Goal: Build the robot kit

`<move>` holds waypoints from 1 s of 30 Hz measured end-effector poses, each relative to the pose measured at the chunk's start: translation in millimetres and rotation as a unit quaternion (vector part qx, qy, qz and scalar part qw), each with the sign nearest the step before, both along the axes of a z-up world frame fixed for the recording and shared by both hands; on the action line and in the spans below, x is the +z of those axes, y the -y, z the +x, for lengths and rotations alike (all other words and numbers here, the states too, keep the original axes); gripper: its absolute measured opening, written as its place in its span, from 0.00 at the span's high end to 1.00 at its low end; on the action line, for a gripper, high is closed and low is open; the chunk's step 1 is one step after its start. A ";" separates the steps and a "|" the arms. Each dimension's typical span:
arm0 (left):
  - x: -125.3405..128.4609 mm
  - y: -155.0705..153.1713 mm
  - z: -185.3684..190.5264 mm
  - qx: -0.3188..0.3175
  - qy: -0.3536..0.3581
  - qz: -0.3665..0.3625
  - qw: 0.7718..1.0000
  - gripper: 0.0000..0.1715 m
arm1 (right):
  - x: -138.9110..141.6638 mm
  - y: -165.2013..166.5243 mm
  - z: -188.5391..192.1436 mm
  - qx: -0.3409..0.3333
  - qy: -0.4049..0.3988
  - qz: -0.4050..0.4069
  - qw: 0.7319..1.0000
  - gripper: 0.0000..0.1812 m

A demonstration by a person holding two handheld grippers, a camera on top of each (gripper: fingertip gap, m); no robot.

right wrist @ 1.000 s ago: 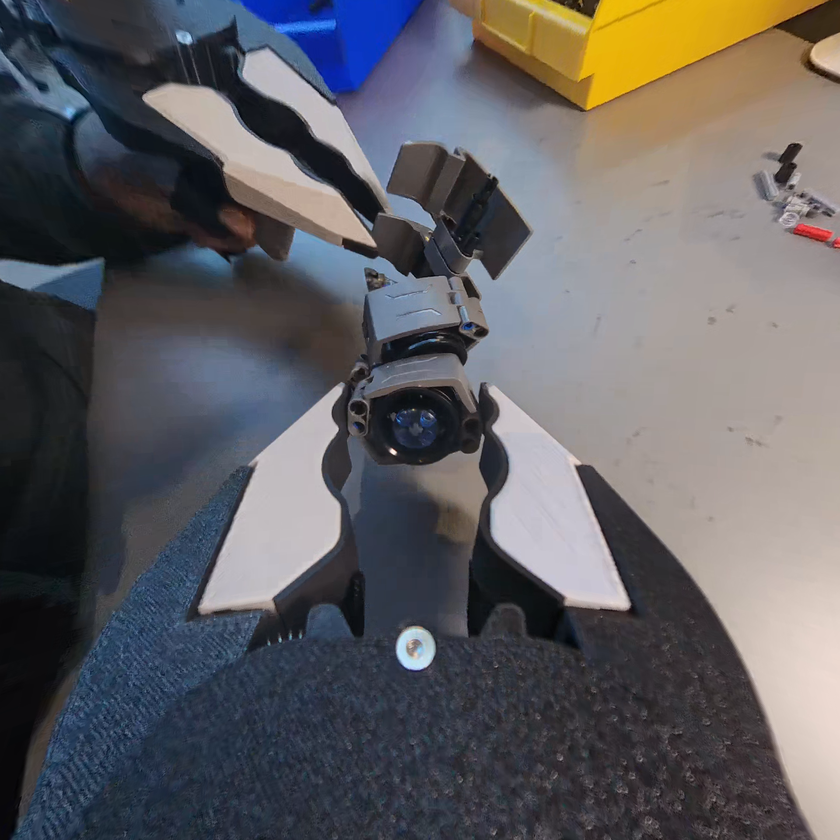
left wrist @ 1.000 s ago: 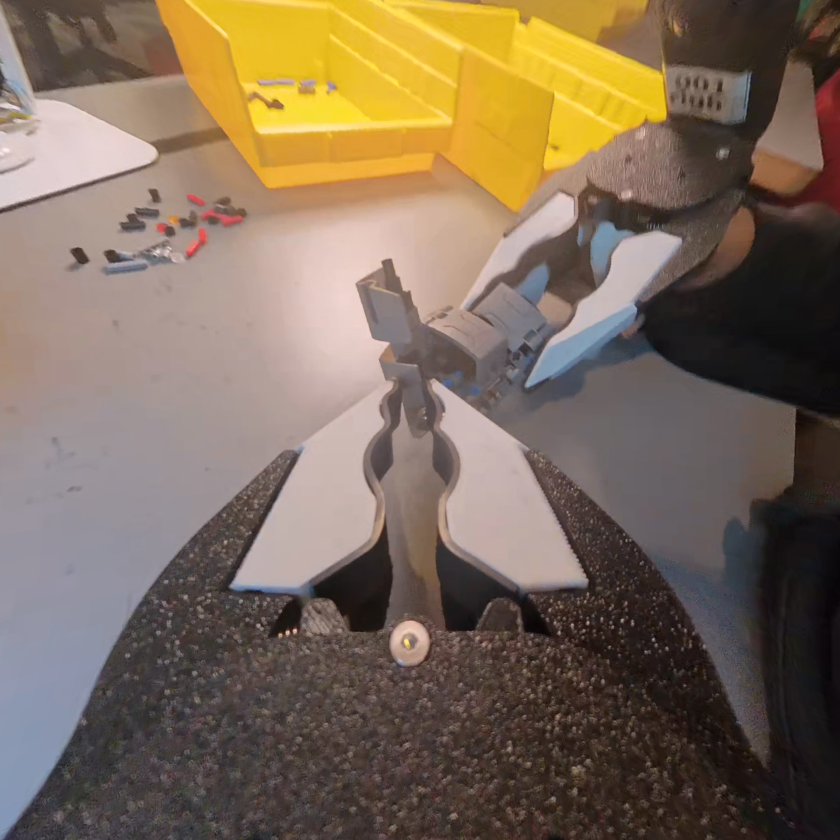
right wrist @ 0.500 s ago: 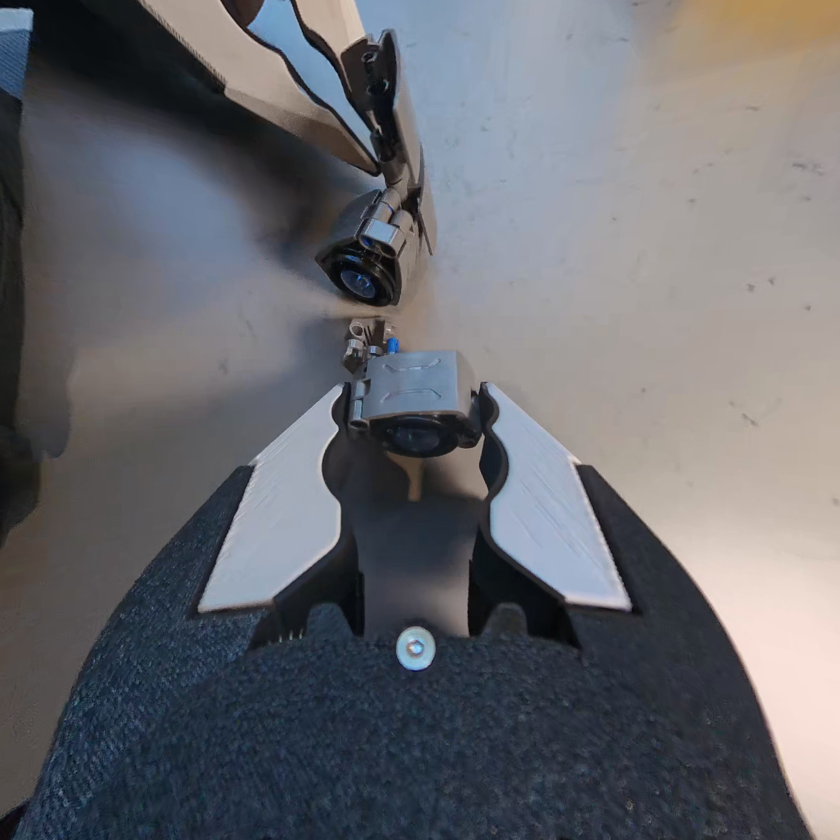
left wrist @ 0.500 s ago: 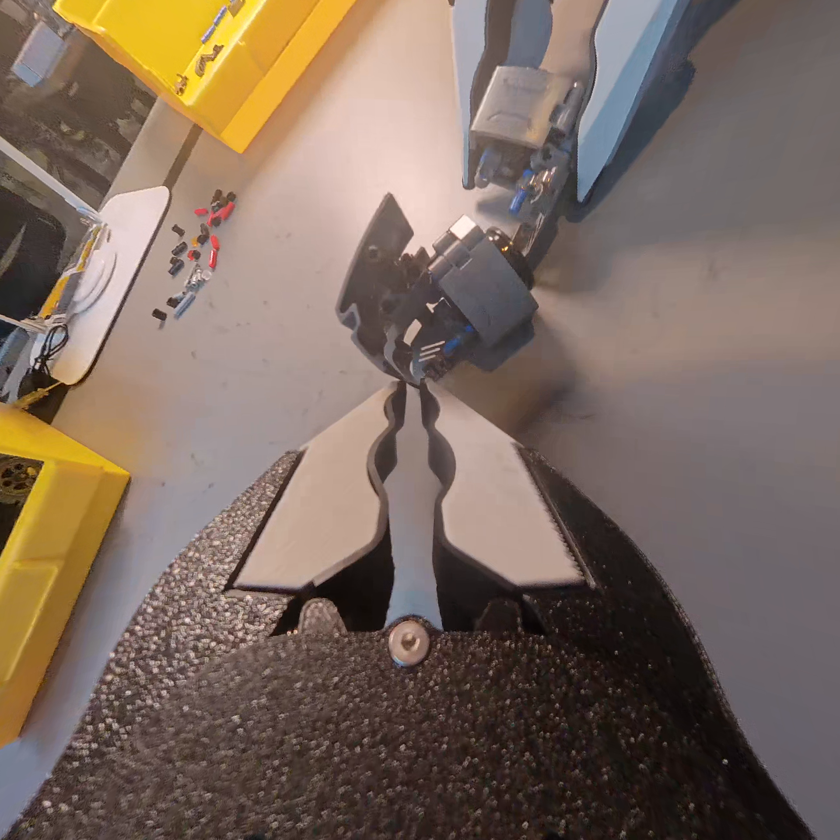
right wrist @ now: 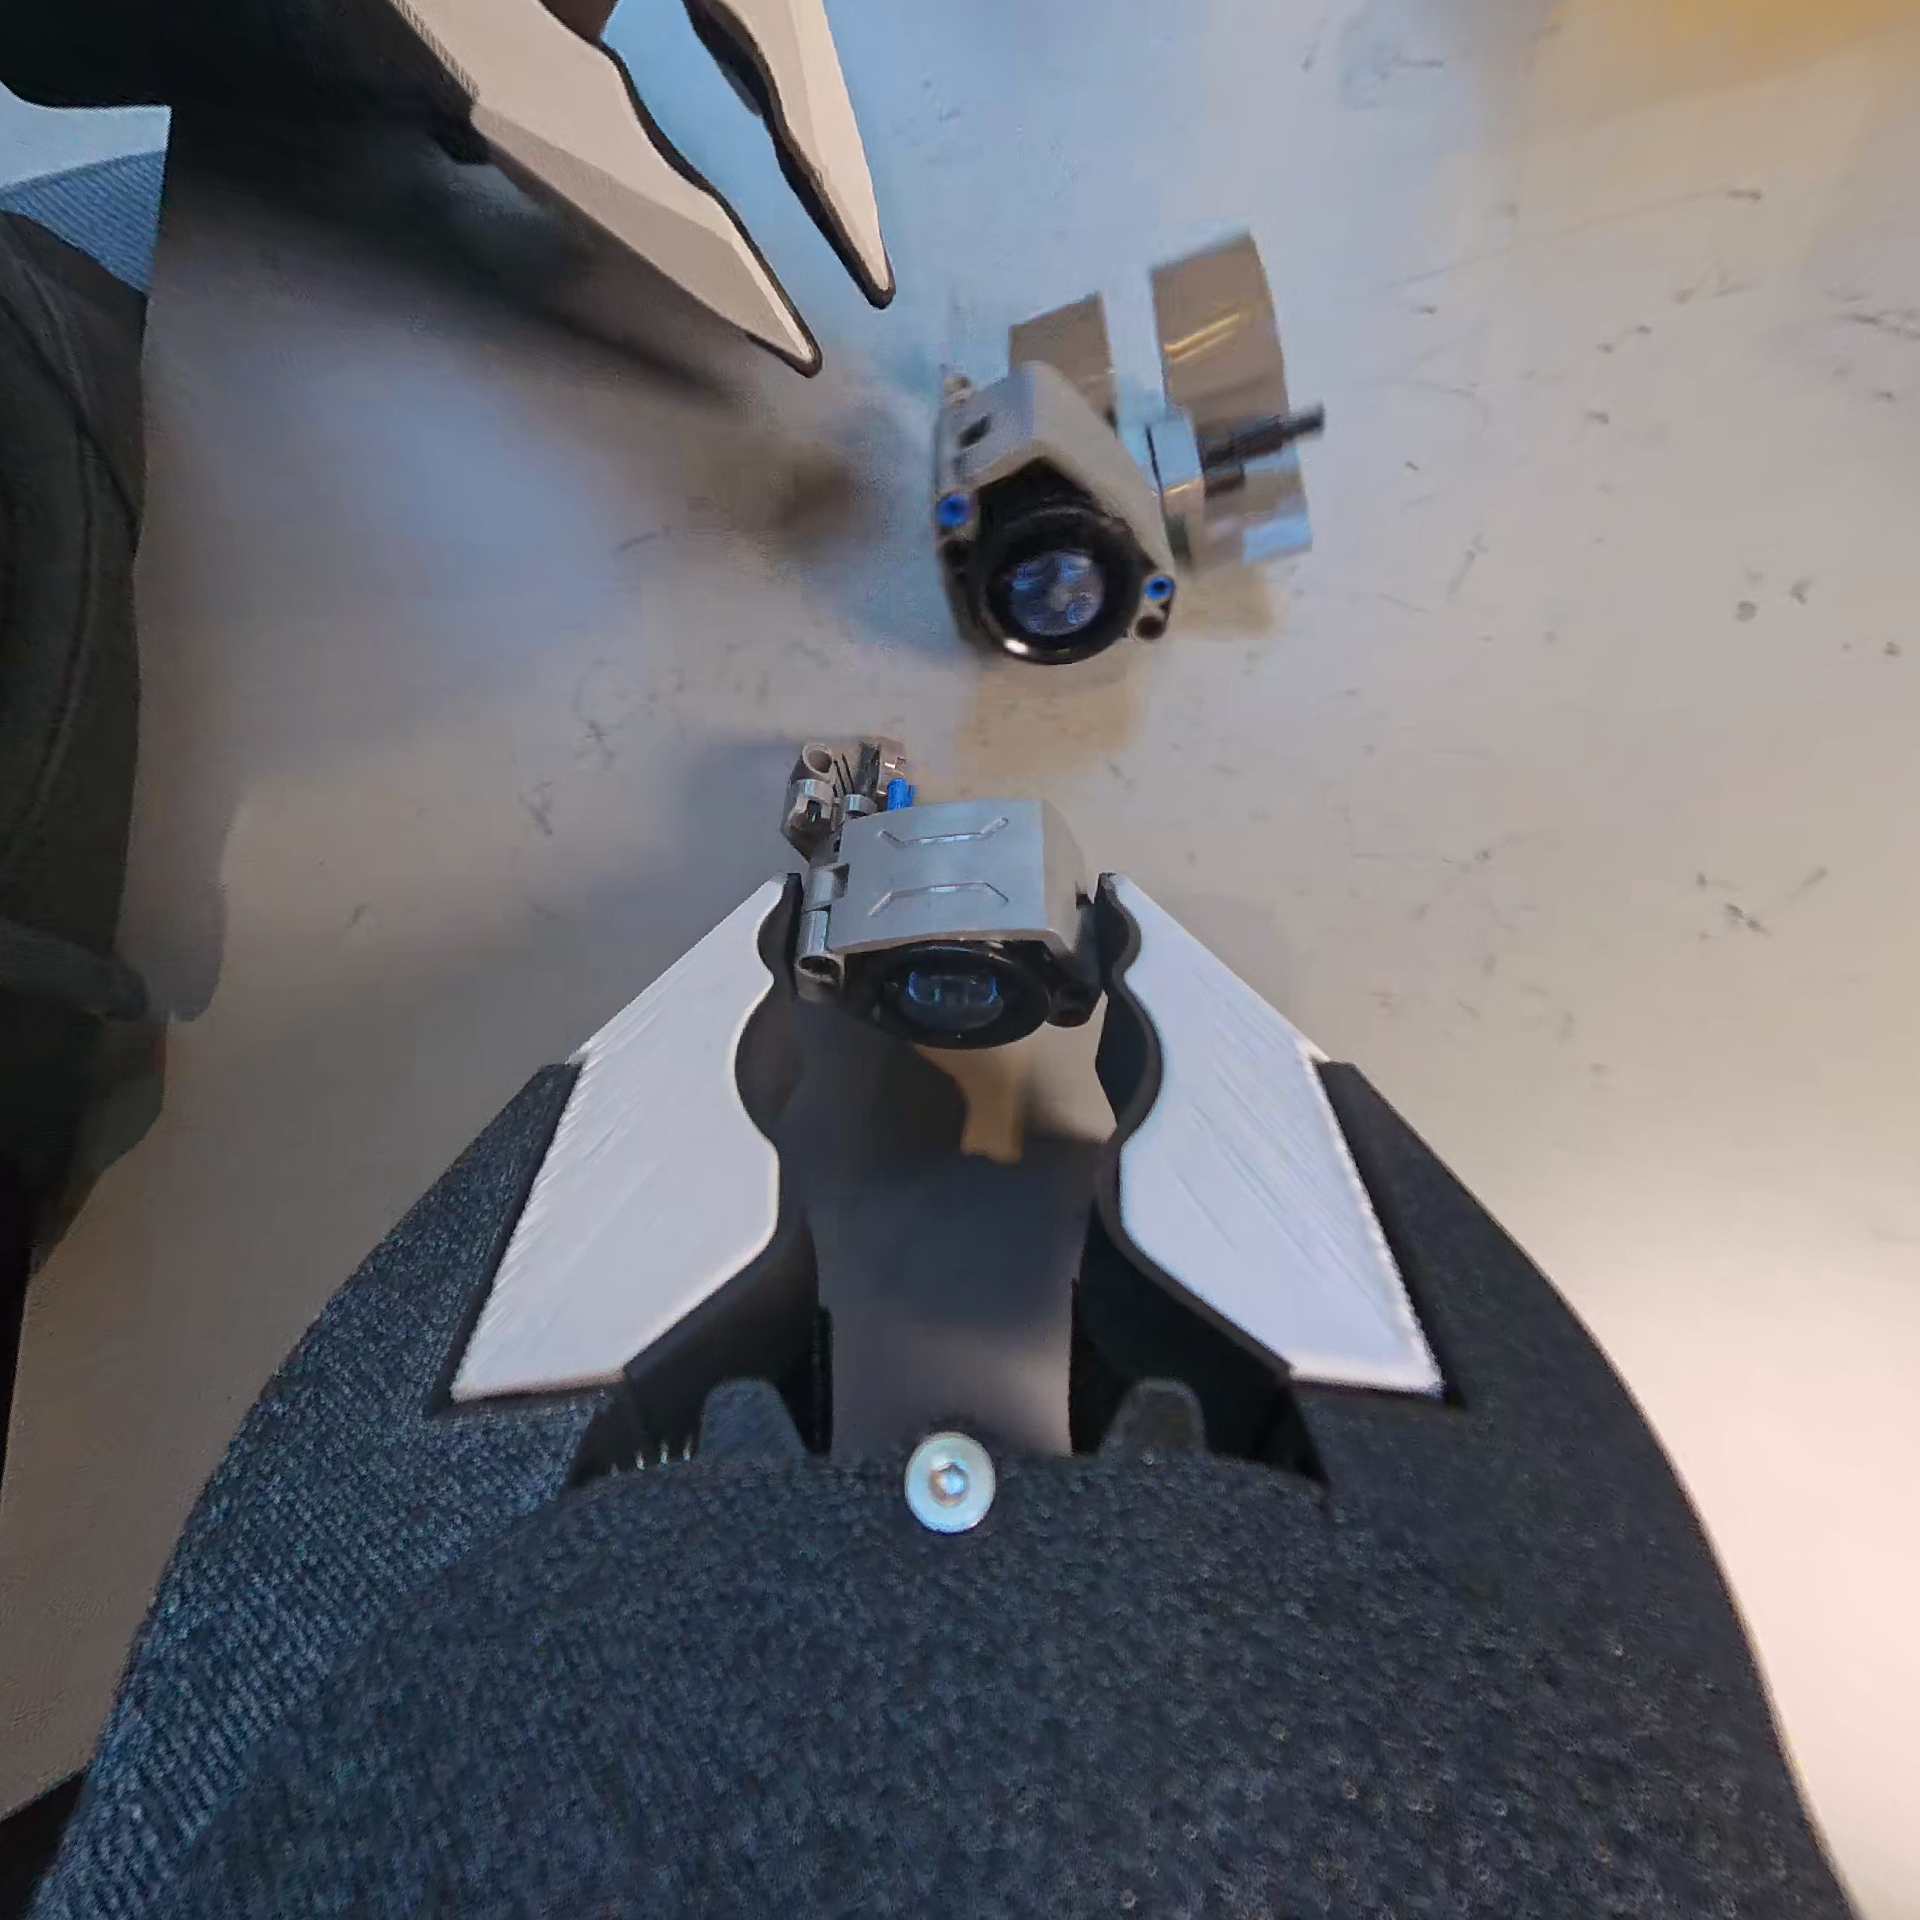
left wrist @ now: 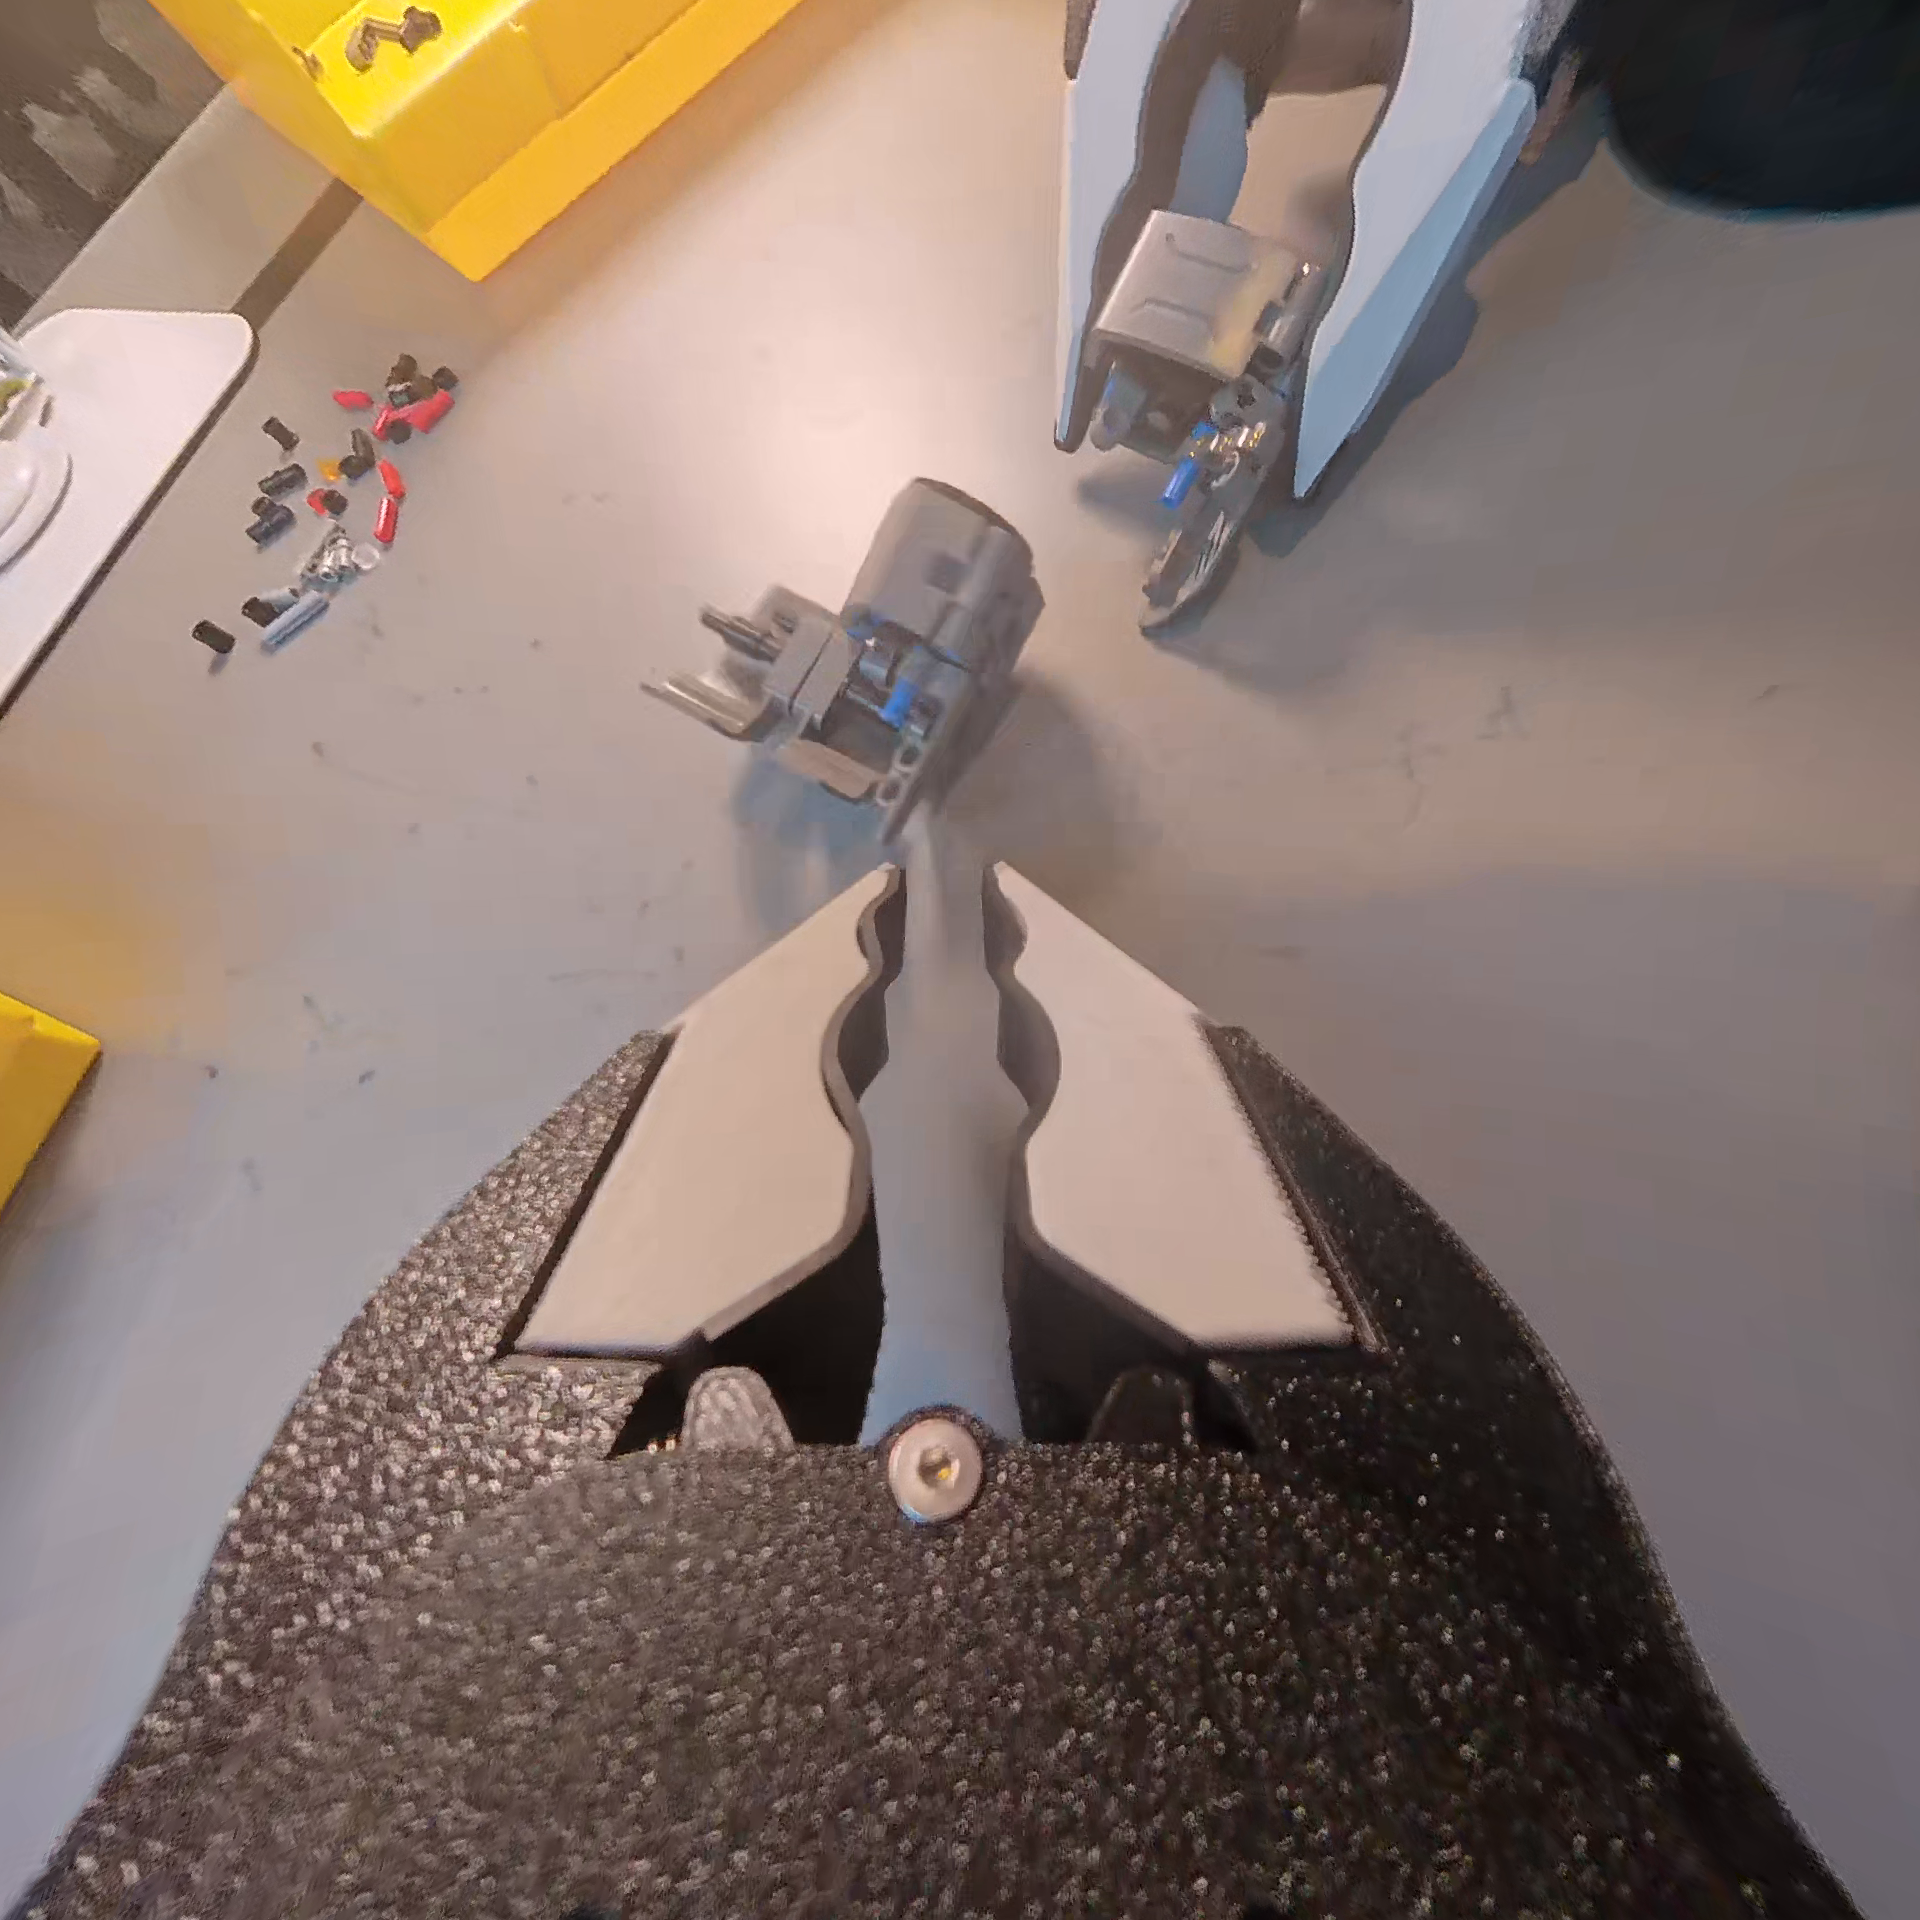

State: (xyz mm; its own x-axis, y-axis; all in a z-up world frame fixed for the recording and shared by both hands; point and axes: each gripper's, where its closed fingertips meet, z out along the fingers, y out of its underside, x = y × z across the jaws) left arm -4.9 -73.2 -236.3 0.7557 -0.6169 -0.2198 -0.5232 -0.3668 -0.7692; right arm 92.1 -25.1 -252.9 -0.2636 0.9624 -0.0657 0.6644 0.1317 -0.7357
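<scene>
A grey brick-built piece (left wrist: 894, 655) with wing plates and blue pins lies on the grey table (left wrist: 1455, 935), just beyond my left gripper (left wrist: 945, 871). The left gripper is slightly open and holds nothing. My right gripper (right wrist: 945, 894) is shut on a second grey block (right wrist: 951, 883) with a dark round lens and holds it low over the table. In the left wrist view the right gripper (left wrist: 1184, 457) and its block (left wrist: 1184, 281) are at the upper right. In the right wrist view the loose piece (right wrist: 1081, 488) lies ahead, and the left gripper (right wrist: 847, 332) is at the upper left.
Yellow bins (left wrist: 488, 125) stand at the far left, and another yellow bin corner (left wrist: 31, 1081) is at the left edge. Several small red, black and grey parts (left wrist: 343, 488) lie scattered beside a white board (left wrist: 114, 416). A person's dark sleeve (right wrist: 62, 623) is at the left. There is about 12 centimetres between the tips of the two grippers.
The grey assembly came apart into two pieces. My left gripper let go of its piece, which now lies on the table, and drew back. My right gripper still holds its block.
</scene>
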 end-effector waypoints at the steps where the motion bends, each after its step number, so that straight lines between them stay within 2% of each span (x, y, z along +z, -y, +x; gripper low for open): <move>1: 2.6 -0.9 -1.7 0.003 0.017 -0.007 1.000 0.92 | 0.6 -0.2 -0.3 -0.001 -0.002 -0.001 1.000 0.70; 5: 15.7 -7.7 -5.3 0.012 0.104 -0.036 0.994 0.91 | 3.5 -0.9 -1.0 -0.004 -0.010 -0.003 1.000 0.70; 8: 32.8 -5.9 12.4 -0.019 0.228 -0.078 0.970 0.90 | 17.4 3.0 -6.1 0.000 -0.050 -0.019 0.999 0.70; 9: 38.5 -5.0 20.2 -0.030 0.280 -0.103 0.954 0.88 | 26.0 7.7 -8.8 0.010 -0.074 -0.029 0.997 0.70; 11: 53.7 -0.7 40.2 -0.069 0.392 -0.162 0.903 0.84 | 48.7 19.3 -16.8 0.028 -0.137 -0.052 0.989 0.70; 13: 76.2 7.3 59.2 -0.132 0.467 -0.180 0.855 0.78 | 67.5 31.9 -23.8 0.044 -0.182 -0.082 0.979 0.70; 14: 81.7 11.4 66.3 -0.159 0.466 -0.172 0.853 0.78 | 71.1 35.4 -26.5 0.046 -0.187 -0.094 0.977 0.70; 17: 77.3 14.0 75.6 -0.187 0.371 -0.105 0.904 0.81 | 80.0 44.6 -30.1 0.051 -0.200 -0.155 0.966 0.70; 19: 77.8 16.6 78.6 -0.201 0.322 -0.071 0.923 0.88 | 81.0 47.6 -29.8 0.055 -0.199 -0.171 0.963 0.70; 21: 77.3 13.7 77.0 -0.198 0.281 -0.043 0.938 0.90 | 84.1 46.2 -31.0 0.047 -0.204 -0.187 0.960 0.70; 24: 81.1 9.7 75.2 -0.196 0.267 -0.015 0.944 0.91 | 87.9 43.3 -32.4 0.041 -0.216 -0.183 0.958 0.70; 28: 79.6 4.5 71.2 -0.183 0.312 -0.027 0.932 0.91 | 89.6 32.2 -34.2 0.026 -0.247 -0.071 0.966 0.71; 30: 78.0 3.6 69.9 -0.184 0.323 -0.029 0.928 0.91 | 83.9 30.3 -33.5 0.029 -0.235 -0.020 0.971 0.70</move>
